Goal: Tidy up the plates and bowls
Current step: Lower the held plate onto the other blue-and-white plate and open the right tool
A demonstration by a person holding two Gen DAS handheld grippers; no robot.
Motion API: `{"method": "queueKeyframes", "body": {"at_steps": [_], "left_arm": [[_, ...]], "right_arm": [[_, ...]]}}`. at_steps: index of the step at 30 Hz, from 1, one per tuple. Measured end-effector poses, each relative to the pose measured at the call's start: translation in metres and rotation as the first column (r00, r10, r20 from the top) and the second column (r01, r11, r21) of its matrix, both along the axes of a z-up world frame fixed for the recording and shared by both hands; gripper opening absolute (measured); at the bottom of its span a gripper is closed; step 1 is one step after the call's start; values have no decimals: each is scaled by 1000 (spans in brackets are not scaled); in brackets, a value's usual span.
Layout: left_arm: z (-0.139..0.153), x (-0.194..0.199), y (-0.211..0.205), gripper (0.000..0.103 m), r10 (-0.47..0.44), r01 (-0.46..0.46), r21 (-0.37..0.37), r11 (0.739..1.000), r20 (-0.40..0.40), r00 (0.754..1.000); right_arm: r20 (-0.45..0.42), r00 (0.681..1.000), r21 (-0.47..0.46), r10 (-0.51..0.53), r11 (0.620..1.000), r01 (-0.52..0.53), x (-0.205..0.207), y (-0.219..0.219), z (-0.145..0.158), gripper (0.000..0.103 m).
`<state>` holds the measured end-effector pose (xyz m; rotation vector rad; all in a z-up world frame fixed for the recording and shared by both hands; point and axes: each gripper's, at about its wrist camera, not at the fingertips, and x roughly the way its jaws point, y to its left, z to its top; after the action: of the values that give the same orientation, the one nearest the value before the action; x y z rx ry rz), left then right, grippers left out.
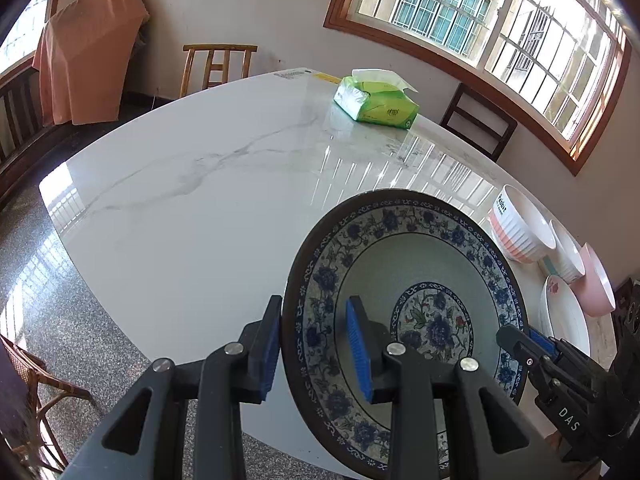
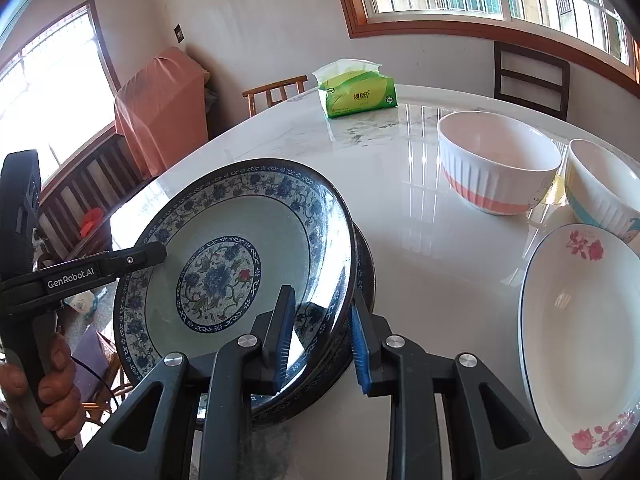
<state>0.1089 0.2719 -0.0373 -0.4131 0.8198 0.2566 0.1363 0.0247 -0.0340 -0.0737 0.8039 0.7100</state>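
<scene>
A blue-and-white floral plate [image 1: 404,264] sits near the table's front edge, on top of a second matching plate [image 2: 366,264] seen under it in the right wrist view. My left gripper [image 1: 316,344] straddles the top plate's left rim, jaws open. My right gripper [image 2: 320,336] straddles the plates' right rim [image 2: 340,248], jaws open with a gap at each pad. Its finger also shows in the left wrist view [image 1: 516,340]. A white and pink ribbed bowl [image 2: 496,160], a white and blue bowl [image 2: 604,184] and a white oval rose plate [image 2: 580,340] stand to the right.
A green tissue pack [image 1: 378,100] lies at the far side of the white marble table [image 1: 192,184]. A pink bowl [image 1: 598,284] stands at the right edge. Wooden chairs [image 1: 216,64] surround the table. A hand holds the left gripper's handle [image 2: 48,380].
</scene>
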Motion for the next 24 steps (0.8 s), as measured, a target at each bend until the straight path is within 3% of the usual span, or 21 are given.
{"method": "queueKeyframes", "body": {"at_steps": [11,14,18,24], "left_arm": [[-8,1,-2,31,-10,10,4,1000,-9,1000],[-2,-3,-7,31,-7,6,55,998,22,1000],[10,-7,-21,33,-6,-8,193,981,71,997],[8,-9,-26,33,-16,4,175,985,64,998]], "right_arm": [[24,1000,-31,-2,1000,2,0,6,-1,33],[37,999,-37,-4,999,5,0,7,0,35],[54,999,-55,4,998,-1,-2,11,0,40],[59,998,-51,34,998,-31,-1,13,-1,53]]}}
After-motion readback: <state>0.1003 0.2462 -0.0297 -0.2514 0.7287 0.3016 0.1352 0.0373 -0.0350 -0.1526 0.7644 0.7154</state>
